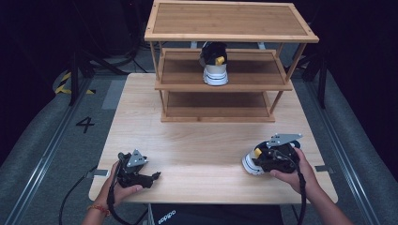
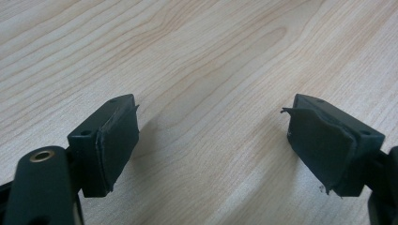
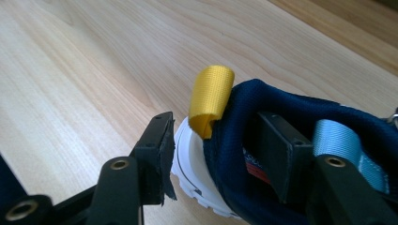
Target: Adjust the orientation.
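Note:
A navy sneaker [image 1: 248,165] with a white sole and a yellow heel loop [image 3: 211,93] stands on the wooden table [image 1: 202,150] at the front right. My right gripper [image 1: 258,158] reaches it from the right. In the right gripper view the shoe [image 3: 281,108] has one jaw just outside its white heel and the other jaw inside the collar. So my right gripper [image 3: 216,140] straddles the heel wall, open, with no firm press visible. A matching sneaker [image 1: 214,65] stands on the rack's middle shelf. My left gripper [image 1: 154,177] rests at the front left, open [image 2: 211,136] and holding nothing.
A three-tier bamboo rack [image 1: 187,86] stands at the table's far side, with its top and bottom shelves bare. Bare tabletop lies between the two grippers. A dark bag sits below the table's front edge.

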`<state>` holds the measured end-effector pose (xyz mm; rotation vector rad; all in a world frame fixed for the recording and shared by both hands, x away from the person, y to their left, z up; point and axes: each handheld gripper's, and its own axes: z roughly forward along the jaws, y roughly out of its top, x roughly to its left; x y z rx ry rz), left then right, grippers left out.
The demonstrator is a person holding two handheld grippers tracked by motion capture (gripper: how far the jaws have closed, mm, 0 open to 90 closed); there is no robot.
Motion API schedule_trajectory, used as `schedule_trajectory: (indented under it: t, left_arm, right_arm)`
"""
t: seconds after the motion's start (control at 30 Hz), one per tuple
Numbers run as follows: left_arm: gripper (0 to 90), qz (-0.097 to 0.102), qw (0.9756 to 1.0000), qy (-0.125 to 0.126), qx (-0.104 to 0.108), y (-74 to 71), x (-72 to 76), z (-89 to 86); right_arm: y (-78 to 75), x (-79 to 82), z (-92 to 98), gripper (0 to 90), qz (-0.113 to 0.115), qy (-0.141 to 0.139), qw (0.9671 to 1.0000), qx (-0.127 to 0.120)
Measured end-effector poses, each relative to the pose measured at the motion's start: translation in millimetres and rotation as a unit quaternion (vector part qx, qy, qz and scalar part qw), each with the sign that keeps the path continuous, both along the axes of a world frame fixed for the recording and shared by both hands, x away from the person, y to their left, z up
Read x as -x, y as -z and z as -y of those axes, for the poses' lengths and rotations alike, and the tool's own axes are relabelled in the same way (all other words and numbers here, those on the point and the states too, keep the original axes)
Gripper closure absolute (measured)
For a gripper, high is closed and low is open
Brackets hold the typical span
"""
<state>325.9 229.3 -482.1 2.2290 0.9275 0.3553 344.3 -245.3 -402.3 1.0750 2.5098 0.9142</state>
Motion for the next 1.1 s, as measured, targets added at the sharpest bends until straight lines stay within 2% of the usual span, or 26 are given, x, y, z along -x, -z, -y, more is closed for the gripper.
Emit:
schedule_trajectory:
  t: [0.13, 0.27, 0.37, 0.5, 0.6, 0.7, 0.8, 0.83, 0.87, 0.9, 0.93, 1.1]
  left_arm:
    - [17.2, 0.0, 1.0, 0.0, 0.0, 0.1, 0.1, 0.1]
    - [17.2, 0.001, 1.0, 0.0, 0.0, 0.0, 0.1, 0.0]
    - [17.2, 0.001, 1.0, 0.0, 0.0, 0.0, 0.1, 0.0]
    - [17.2, 0.001, 1.0, 0.0, 0.0, 0.0, 0.1, 0.0]
    - [17.2, 0.001, 1.0, 0.0, 0.0, 0.0, 0.2, -0.1]
    - [17.2, -0.001, 1.0, -0.001, 0.003, 0.3, 0.6, 0.3]
    - [17.2, -0.001, 1.0, -0.001, 0.003, 0.3, 0.6, 0.3]
    - [17.2, 0.0, 1.0, -0.002, 0.003, 0.5, 0.6, 0.4]
    - [17.2, -0.001, 1.0, -0.001, 0.003, 0.3, 0.6, 0.3]
    - [17.2, -0.001, 1.0, -0.001, 0.003, 0.3, 0.5, 0.3]
    - [17.2, -0.001, 1.0, -0.001, 0.003, 0.3, 0.5, 0.3]
    - [16.9, 0.001, 1.0, 0.0, 0.0, 0.1, 0.1, 0.3]
  right_arm:
    - [2.2, -4.9, -6.0, 51.5, -0.008, 0.004, 1.0, -0.001]
    - [2.5, -9.1, -11.0, 62.9, -0.004, 0.0, 1.0, 0.004]
    - [2.6, -10.0, -15.9, 66.4, -0.01, -0.019, 0.9998, 0.001]
    - [1.4, -3.4, -23.0, 70.1, -0.009, -0.065, 0.9978, 0.004]
    - [-0.8, 5.7, -23.3, 66.5, -0.008, -0.099, 0.9949, 0.014]
    - [-2.1, 13.8, -20.2, 61.6, -0.012, -0.117, 0.9928, 0.021]
    - [-4.6, 22.5, -14.8, 55.0, -0.023, -0.139, 0.9892, 0.042]
    - [-4.6, 22.5, -14.8, 55.0, -0.023, -0.139, 0.9892, 0.042]
    - [-6.2, 27.4, -11.6, 51.0, -0.03, -0.146, 0.9871, 0.06]
    - [-6.2, 27.4, -11.6, 51.0, -0.03, -0.146, 0.9871, 0.06]
    - [-8.3, 30.9, -8.8, 47.9, -0.032, -0.15, 0.9854, 0.074]
    - [-12.4, 30.2, -9.7, 44.7, -0.05, -0.145, 0.9847, 0.084]
